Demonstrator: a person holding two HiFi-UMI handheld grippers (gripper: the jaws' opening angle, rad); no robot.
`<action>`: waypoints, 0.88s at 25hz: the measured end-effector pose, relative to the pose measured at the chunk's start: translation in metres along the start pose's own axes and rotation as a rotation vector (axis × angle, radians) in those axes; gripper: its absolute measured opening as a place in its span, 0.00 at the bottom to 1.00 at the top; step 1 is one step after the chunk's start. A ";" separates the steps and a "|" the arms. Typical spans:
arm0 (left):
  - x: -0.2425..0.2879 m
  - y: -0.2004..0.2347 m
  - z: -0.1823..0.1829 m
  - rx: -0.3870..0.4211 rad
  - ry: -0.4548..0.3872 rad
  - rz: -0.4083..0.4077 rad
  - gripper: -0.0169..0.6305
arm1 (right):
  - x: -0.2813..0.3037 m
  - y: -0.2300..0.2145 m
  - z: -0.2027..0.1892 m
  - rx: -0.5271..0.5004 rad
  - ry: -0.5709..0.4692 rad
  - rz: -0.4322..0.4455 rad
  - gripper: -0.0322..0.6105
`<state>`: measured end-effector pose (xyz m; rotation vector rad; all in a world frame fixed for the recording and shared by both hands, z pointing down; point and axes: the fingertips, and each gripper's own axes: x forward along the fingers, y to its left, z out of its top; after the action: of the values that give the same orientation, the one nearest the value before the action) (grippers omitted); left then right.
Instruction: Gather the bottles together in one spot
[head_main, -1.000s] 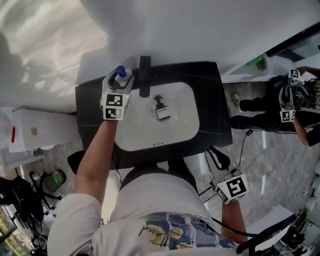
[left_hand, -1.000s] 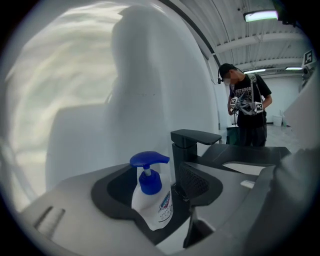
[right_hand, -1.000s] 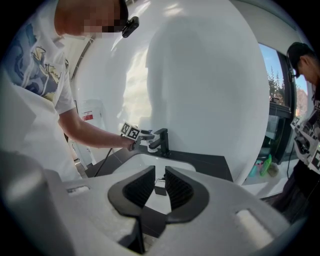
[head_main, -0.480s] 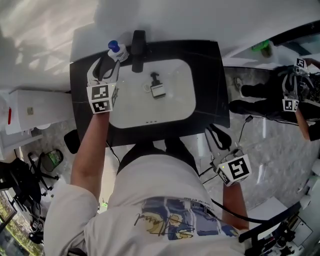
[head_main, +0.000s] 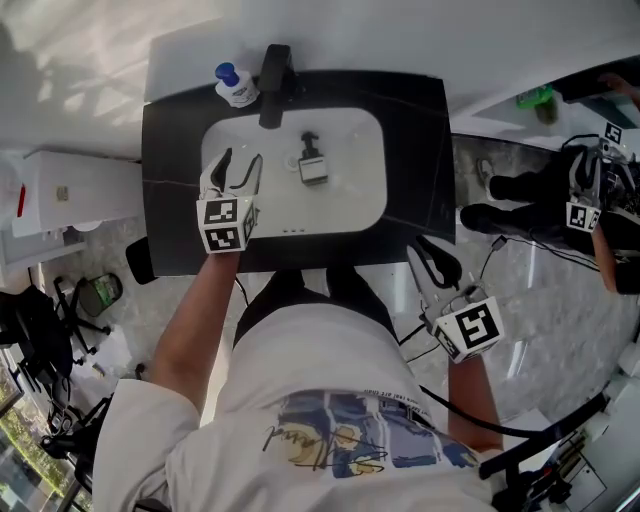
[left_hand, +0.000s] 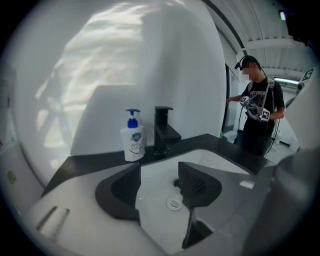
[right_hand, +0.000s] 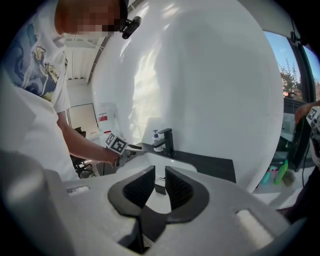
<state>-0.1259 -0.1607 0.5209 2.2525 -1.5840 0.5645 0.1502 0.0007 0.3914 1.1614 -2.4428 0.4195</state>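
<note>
A white soap bottle with a blue pump (head_main: 234, 86) (left_hand: 133, 142) stands on the black counter (head_main: 420, 130), just left of the black faucet (head_main: 273, 70). A second small bottle with a black top (head_main: 313, 165) lies in the white sink (head_main: 350, 200). My left gripper (head_main: 241, 160) (left_hand: 159, 170) hovers over the sink's left side, well short of the soap bottle; its jaws are closing with nothing between them. My right gripper (head_main: 428, 250) (right_hand: 160, 172) hangs off the counter's front right corner, shut and empty.
Another person (head_main: 590, 200) (left_hand: 257, 112) stands to the right holding grippers. A white cabinet (head_main: 60, 215) sits left of the counter. A green item (head_main: 535, 97) rests on a ledge at the back right. Cables trail over the floor at the right.
My left gripper was around the soap bottle a second ago; it has let go and drawn back toward me over the sink. The bottle stays upright by the faucet.
</note>
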 end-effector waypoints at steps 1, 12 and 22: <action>0.003 -0.011 -0.006 -0.017 0.019 -0.020 0.40 | -0.001 -0.002 0.000 -0.002 -0.001 0.007 0.15; 0.074 -0.088 -0.043 -0.112 0.191 -0.121 0.34 | -0.013 -0.038 -0.016 -0.012 0.015 0.034 0.15; 0.135 -0.092 -0.095 -0.198 0.425 -0.097 0.33 | -0.029 -0.070 -0.033 -0.006 0.042 0.031 0.15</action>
<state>-0.0106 -0.1948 0.6665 1.8955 -1.2532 0.7626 0.2296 -0.0087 0.4136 1.1020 -2.4275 0.4407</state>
